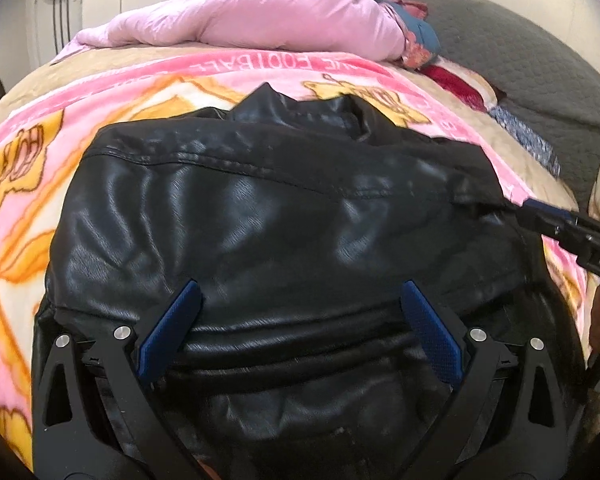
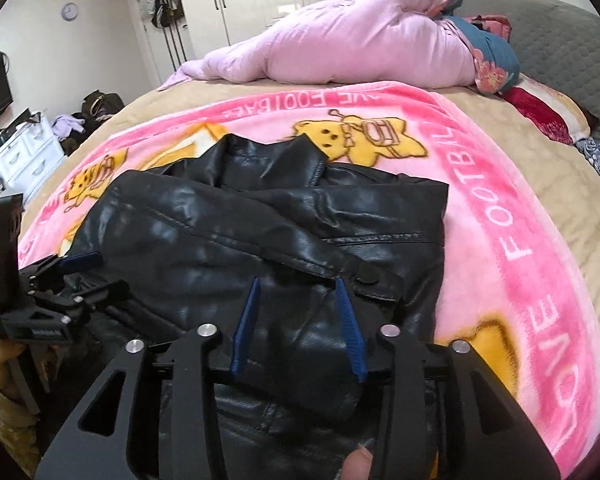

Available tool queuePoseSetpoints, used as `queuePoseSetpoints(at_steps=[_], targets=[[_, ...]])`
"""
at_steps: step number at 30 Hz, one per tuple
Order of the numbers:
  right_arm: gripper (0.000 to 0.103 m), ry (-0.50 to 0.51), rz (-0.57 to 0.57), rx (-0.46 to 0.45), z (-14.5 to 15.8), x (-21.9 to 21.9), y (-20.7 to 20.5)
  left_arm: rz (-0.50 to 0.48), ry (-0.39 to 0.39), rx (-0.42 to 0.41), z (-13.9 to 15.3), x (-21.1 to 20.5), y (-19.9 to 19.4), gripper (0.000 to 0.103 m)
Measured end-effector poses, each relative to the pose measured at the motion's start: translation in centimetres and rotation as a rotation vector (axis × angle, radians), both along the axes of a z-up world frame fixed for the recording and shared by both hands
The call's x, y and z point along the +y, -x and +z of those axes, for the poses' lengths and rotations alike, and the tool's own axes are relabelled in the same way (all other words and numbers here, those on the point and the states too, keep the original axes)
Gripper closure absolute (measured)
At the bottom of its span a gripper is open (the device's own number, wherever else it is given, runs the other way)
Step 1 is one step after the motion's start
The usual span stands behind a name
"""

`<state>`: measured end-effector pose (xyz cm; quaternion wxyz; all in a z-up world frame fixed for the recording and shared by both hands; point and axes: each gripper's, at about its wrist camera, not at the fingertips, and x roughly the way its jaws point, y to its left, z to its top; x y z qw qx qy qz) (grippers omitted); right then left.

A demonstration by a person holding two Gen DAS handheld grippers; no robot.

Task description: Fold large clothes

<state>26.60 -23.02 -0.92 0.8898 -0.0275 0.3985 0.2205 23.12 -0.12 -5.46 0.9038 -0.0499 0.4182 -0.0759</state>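
A black leather jacket (image 1: 268,216) lies folded on a pink cartoon blanket (image 1: 28,208) on the bed; it also shows in the right wrist view (image 2: 260,232), collar at the far end. My left gripper (image 1: 300,292) is open, low over the jacket's near part, jaws wide apart and holding nothing. My right gripper (image 2: 298,286) is open over the jacket's near right side, by a sleeve cuff with a snap button (image 2: 366,278). The right gripper's tip also shows in the left wrist view (image 1: 540,212) at the jacket's right edge. The left gripper shows at the left of the right wrist view (image 2: 72,260).
A pink duvet (image 2: 340,40) is heaped at the far end of the bed, with pillows (image 2: 496,60) beside it. A grey headboard (image 2: 572,40) stands at the right. White drawers (image 2: 24,156), a TV and wardrobes stand at the left and back.
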Motion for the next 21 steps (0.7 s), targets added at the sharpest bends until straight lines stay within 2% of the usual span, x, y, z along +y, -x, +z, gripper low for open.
queuePoseSetpoints(at_steps=[12, 14, 21], targets=[[0.061, 0.039, 0.089, -0.016, -0.4, 2.6, 2.7, 0.005, -0.049, 0.008, -1.0, -0.8, 0.7, 0.010], [0.056, 0.048, 0.105, -0.009, -0.7, 2.9, 2.8, 0.005, -0.048, 0.011, -1.1, -0.8, 0.7, 0.010], [0.055, 0.143, 0.082, 0.094, -3.9, 3.5, 1.8, 0.002, -0.049, 0.009, -1.1, -0.9, 0.7, 0.010]])
